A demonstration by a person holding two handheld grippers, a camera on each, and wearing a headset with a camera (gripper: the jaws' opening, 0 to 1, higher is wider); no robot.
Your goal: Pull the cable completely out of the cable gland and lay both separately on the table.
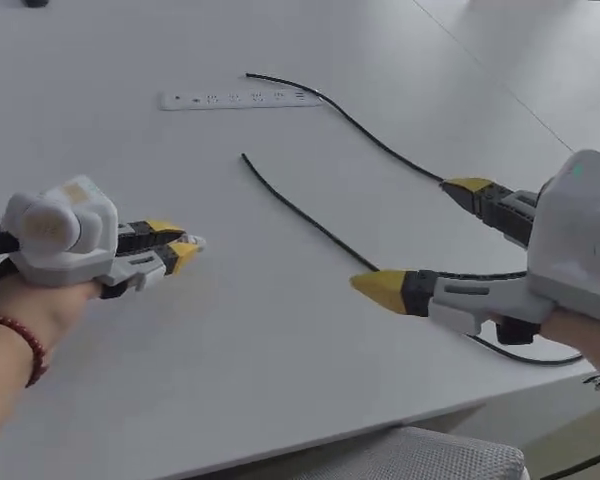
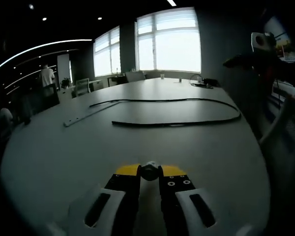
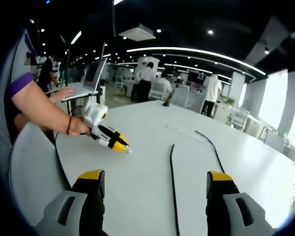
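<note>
The left gripper [image 1: 183,248] is closed on a small round part, judged to be the cable gland [image 2: 149,170]: rigid and light. The right gripper [image 1: 423,237] is wide open. The black cable [image 1: 310,220] lies free, nearer than the power strip [image 1: 235,98]. It is probably limp and light; pinch it near an end.

Cable [image 1: 300,211] on table [image 1: 280,340], power strip [image 1: 235,98] behind, cable gland [image 2: 149,170] in left tool [image 1: 192,245], right tool [image 1: 408,234] above cable

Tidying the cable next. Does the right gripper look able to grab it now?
Probably yes. The right gripper is open wide, and the cable lies flat on the bare table, running up between its jaws, with nothing over it. The left gripper, shut on a small gland, is off to the side.
</note>
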